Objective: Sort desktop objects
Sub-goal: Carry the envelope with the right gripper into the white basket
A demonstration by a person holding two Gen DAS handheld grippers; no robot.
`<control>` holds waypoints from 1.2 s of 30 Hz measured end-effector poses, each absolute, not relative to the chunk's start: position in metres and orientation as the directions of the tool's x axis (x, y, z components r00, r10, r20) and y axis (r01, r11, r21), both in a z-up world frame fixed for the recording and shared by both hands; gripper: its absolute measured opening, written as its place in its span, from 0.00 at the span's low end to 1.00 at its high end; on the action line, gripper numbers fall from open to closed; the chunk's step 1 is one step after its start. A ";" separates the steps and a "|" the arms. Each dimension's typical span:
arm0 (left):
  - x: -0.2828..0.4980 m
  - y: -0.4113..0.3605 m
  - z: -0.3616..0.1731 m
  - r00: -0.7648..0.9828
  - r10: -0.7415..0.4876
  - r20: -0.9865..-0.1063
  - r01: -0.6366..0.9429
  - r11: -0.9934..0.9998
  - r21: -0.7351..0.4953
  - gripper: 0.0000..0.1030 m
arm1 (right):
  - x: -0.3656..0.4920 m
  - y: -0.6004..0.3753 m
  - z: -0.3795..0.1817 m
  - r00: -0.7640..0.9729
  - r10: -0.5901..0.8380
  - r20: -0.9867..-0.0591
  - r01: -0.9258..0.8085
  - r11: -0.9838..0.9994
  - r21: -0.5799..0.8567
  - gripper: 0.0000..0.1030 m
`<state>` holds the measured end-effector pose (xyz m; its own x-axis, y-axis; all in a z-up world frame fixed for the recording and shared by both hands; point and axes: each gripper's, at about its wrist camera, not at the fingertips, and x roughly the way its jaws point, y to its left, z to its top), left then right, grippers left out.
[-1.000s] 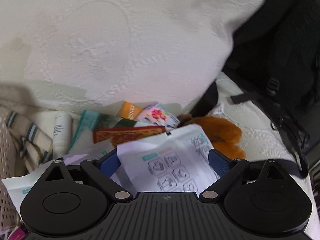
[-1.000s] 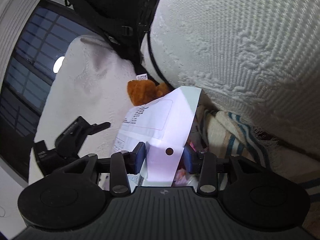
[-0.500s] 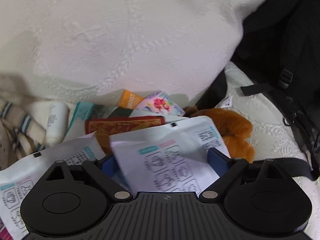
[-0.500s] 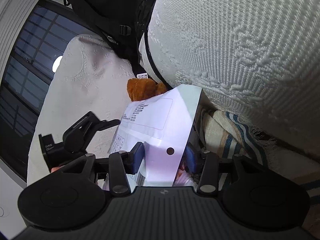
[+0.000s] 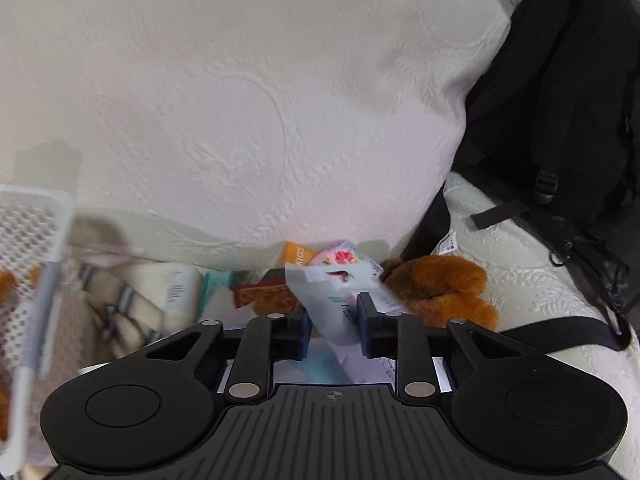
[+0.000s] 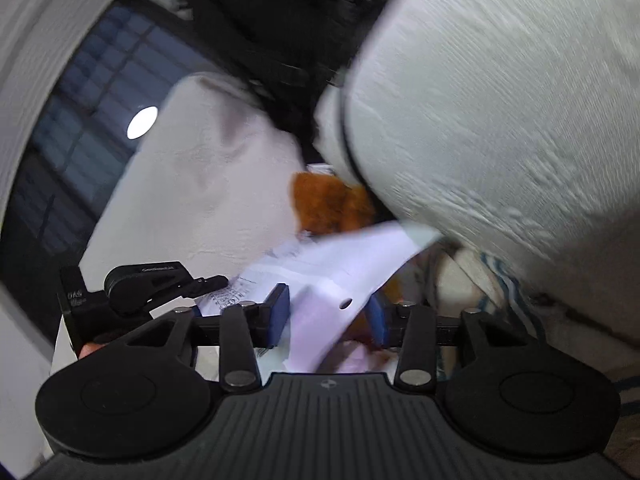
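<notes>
My left gripper is shut on a white printed packet, which crumples between the blue pads. Behind it lie a red packet, a floral packet, an orange packet, a white tube and a brown plush toy. My right gripper has its jaws apart around the same white packet, and the pads look clear of it. The left gripper shows at the left of the right wrist view. The plush toy lies beyond.
A large white quilted cushion stands right behind the pile. A black backpack leans at the right. A white mesh basket is at the left edge. A striped cloth lies under the items. A dark window is far left.
My left gripper has closed from wide open onto the white packet and crumpled it. My right gripper has opened wider around the packet. The mesh basket has come into the left view.
</notes>
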<state>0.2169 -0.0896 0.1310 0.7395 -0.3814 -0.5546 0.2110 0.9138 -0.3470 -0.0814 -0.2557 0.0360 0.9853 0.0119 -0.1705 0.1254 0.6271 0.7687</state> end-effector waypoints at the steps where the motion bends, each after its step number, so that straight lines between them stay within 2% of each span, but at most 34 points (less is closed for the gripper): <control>1: 0.211 -0.084 0.134 0.743 -0.378 -0.552 0.211 0.916 -0.342 0.18 | -0.084 -0.252 0.039 0.986 0.021 -0.164 0.113 0.638 0.762 0.38; 7: 0.175 -0.042 0.142 0.764 -0.343 -0.547 0.180 0.927 -0.329 0.16 | -0.089 -0.231 0.050 0.975 0.105 -0.196 0.079 0.658 0.749 0.35; 14: 0.138 0.029 0.186 0.831 -0.318 -0.457 0.151 0.919 -0.364 0.16 | -0.084 -0.187 0.109 0.971 0.188 -0.146 -0.051 0.765 0.643 0.35; 19: 0.117 0.102 0.218 0.891 -0.234 -0.388 0.074 0.920 -0.385 0.17 | -0.053 -0.142 0.151 0.946 0.303 -0.118 -0.189 0.807 0.560 0.35; 24: 0.108 0.173 0.219 0.917 -0.113 -0.382 -0.051 0.918 -0.393 0.17 | -0.010 -0.092 0.173 0.892 0.435 -0.119 -0.330 0.810 0.485 0.35; 31: 0.120 0.228 0.183 0.905 0.089 -0.416 -0.221 0.934 -0.280 0.17 | 0.062 -0.023 0.167 0.807 0.528 -0.264 -0.411 0.823 0.392 0.35; 36: 0.153 0.246 0.134 0.844 0.153 -0.514 -0.304 0.926 -0.223 0.17 | 0.110 0.021 0.137 0.793 0.457 -0.403 -0.398 0.889 0.225 0.35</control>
